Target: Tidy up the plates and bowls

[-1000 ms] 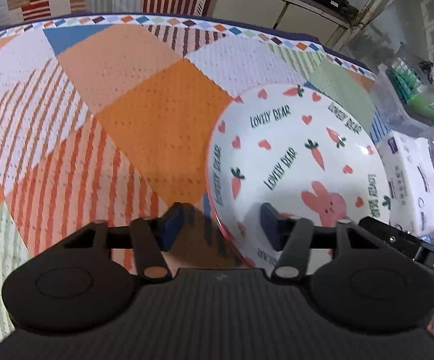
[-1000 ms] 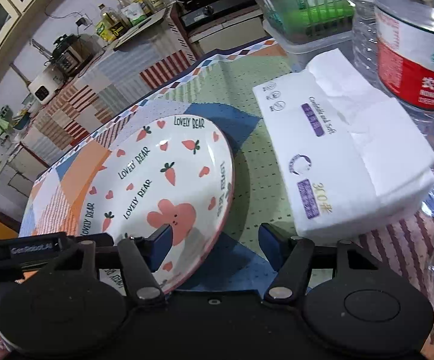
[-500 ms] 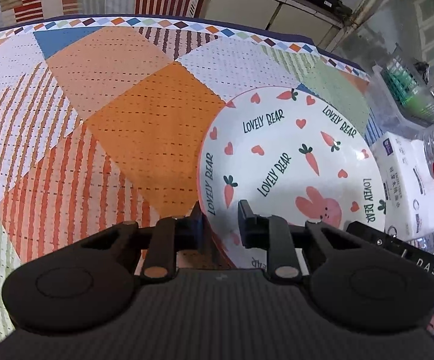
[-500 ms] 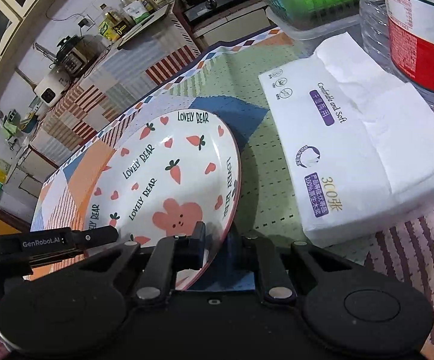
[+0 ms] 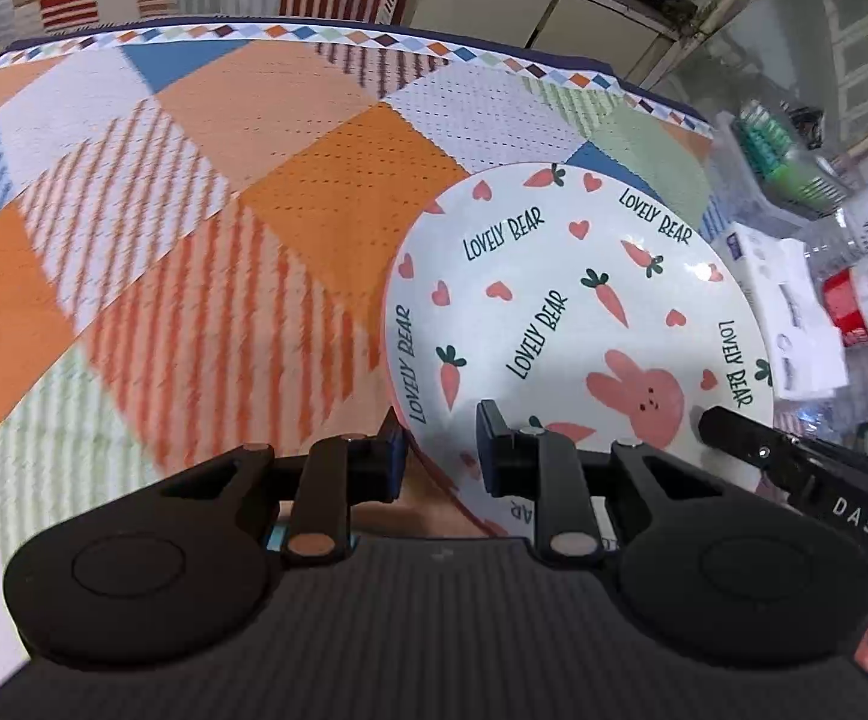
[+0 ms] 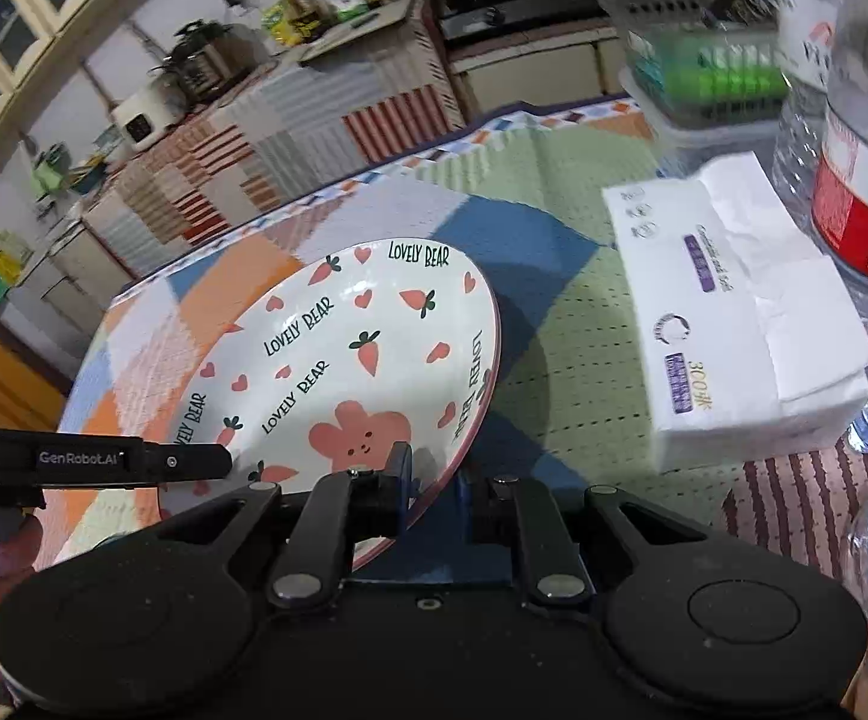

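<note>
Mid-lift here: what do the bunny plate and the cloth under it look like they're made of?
Plate: looks like glazed ceramic, glossy white with printed carrots and hearts; light glints on its rim.
Tablecloth: seems a matte woven or knit fabric, going by its rows of tiny holes; the exact fibre is unclear.

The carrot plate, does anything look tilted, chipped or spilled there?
No chips or spills show. The plate is pinched at its near rim by the left tongs and right tongs, and in the right wrist view it sits askew over the patchwork cloth, right edge raised, shadow beneath.
</note>
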A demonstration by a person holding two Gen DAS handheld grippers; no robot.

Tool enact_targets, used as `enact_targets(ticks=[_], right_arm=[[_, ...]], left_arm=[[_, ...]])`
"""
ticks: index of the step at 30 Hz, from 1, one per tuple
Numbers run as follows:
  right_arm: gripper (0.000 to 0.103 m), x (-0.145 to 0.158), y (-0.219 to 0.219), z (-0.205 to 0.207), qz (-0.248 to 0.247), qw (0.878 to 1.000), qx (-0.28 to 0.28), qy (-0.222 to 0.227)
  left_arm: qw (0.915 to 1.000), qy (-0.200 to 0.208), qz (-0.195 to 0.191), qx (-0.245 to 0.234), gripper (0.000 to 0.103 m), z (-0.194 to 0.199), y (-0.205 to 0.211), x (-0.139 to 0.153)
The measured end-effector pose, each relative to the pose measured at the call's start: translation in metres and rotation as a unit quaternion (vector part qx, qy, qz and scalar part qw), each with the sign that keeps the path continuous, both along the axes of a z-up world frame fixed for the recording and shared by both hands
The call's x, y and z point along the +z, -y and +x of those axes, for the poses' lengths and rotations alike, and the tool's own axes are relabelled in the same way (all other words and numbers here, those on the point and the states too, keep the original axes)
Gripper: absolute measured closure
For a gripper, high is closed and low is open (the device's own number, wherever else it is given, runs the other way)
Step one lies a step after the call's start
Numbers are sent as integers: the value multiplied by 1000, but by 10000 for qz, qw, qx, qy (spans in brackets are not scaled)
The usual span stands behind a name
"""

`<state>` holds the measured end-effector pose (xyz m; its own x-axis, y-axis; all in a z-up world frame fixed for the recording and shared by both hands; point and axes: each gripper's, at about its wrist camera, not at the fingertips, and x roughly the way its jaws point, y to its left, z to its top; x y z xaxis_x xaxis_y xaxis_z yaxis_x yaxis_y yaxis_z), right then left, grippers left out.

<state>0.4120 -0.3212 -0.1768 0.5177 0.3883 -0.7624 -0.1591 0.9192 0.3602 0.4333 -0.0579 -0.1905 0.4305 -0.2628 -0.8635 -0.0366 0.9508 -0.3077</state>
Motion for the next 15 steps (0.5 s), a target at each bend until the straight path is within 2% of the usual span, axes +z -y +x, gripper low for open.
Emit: enact_targets(ticks=[5,15], right_arm=[[84,29,-11,-28,-77,9997,165,178],[84,85,-32,-78,28,9968,538,591]], left_arm=[[9998,145,-133,56,81,-32,-13,24],[9979,599,137,197,81,-113,-28,88]])
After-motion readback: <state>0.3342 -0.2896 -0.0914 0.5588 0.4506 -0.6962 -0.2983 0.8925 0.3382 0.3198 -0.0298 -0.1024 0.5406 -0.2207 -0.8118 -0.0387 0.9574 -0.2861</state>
